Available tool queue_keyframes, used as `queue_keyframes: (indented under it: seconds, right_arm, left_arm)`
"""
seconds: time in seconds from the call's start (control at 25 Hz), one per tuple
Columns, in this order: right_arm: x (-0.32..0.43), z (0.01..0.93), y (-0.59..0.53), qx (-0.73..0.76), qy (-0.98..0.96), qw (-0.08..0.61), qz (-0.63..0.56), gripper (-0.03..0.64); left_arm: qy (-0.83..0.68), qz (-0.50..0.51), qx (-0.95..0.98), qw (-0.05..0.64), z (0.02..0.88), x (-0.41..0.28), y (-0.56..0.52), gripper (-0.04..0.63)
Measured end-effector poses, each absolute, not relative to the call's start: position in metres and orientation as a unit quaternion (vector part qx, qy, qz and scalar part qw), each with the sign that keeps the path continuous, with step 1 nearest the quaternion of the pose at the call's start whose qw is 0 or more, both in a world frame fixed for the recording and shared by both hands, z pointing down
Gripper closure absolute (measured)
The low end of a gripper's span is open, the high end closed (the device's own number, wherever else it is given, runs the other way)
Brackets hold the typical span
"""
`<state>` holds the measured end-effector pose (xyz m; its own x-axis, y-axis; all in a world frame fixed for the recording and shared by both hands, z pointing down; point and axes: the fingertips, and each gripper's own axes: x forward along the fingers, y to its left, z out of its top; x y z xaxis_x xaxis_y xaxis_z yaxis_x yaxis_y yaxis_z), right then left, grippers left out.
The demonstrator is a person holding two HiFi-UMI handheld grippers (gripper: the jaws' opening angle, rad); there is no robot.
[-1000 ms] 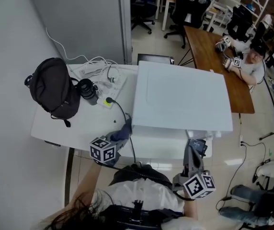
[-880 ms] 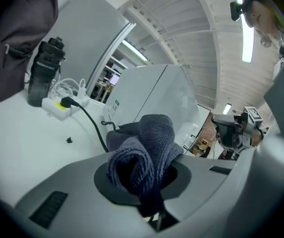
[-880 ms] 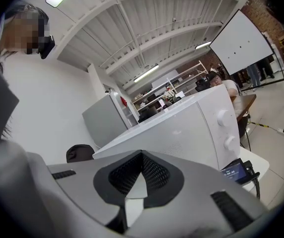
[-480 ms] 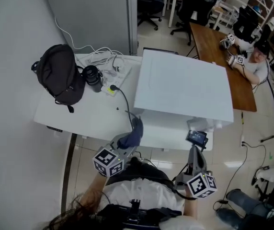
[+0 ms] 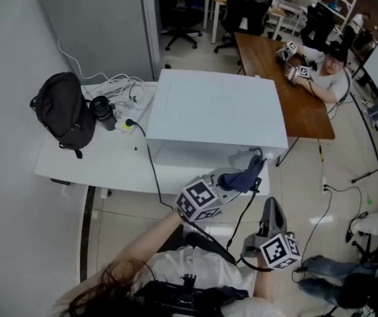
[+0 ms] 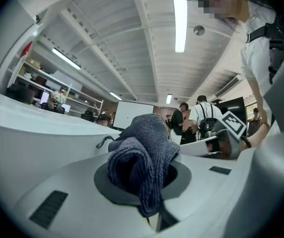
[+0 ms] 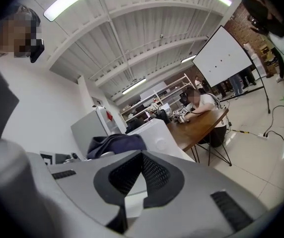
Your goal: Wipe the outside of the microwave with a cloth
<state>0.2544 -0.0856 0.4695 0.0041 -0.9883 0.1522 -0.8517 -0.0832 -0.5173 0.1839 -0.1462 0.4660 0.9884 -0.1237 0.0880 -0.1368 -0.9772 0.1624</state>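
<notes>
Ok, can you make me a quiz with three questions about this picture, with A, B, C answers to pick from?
1. Where on the white table is the black backpack?
A: its right end. B: its left end. C: the middle.
2. What colour is the cloth?
A: yellow. B: white. C: dark blue.
3. What is the right tool doing?
A: open, holding nothing. B: shut on the cloth. C: shut on the backpack.
Answers: 1 B, the head view shows it at the left end; 2 C, it looks dark blue in the left tool; 3 A, its jaws stand apart with nothing between.
</notes>
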Motion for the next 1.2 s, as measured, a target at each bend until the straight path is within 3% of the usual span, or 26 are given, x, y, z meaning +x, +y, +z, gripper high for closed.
queue_keyframes:
  seconds: [0.16, 0.32, 0.52, 0.88, 1.2]
  right_arm:
    - [0.271, 0.473, -0.055, -0.708, 0.645, 0.145, -0.247, 0.589]
    - [0.283, 0.475, -0.036, -0.713, 0.638, 0.15, -0.248, 0.589]
    - [0.29, 0.484, -0.034, -0.706, 0.646, 0.144, -0.252, 0.589]
    - [0.251, 0.486, -0.064, -0.653, 0.695, 0.144, -0.263, 0.589]
    - [0.224, 0.484, -0.066, -0.614, 0.735, 0.12, -0.262, 0.589]
  left_arm:
    - [-0.058, 0.072, 0.993, 0.073, 0.483, 0.245, -0.157, 0.546]
    - [-0.136, 0.053, 0.984, 0.101, 0.485, 0.243, -0.188, 0.546]
    - [-0.264, 0.012, 0.953, 0.146, 0.485, 0.17, -0.23, 0.546]
    - [-0.451, 0.008, 0.88, 0.15, 0.498, -0.01, -0.267, 0.546]
    - [-0.546, 0.025, 0.823, 0.157, 0.517, -0.098, -0.276, 0.546]
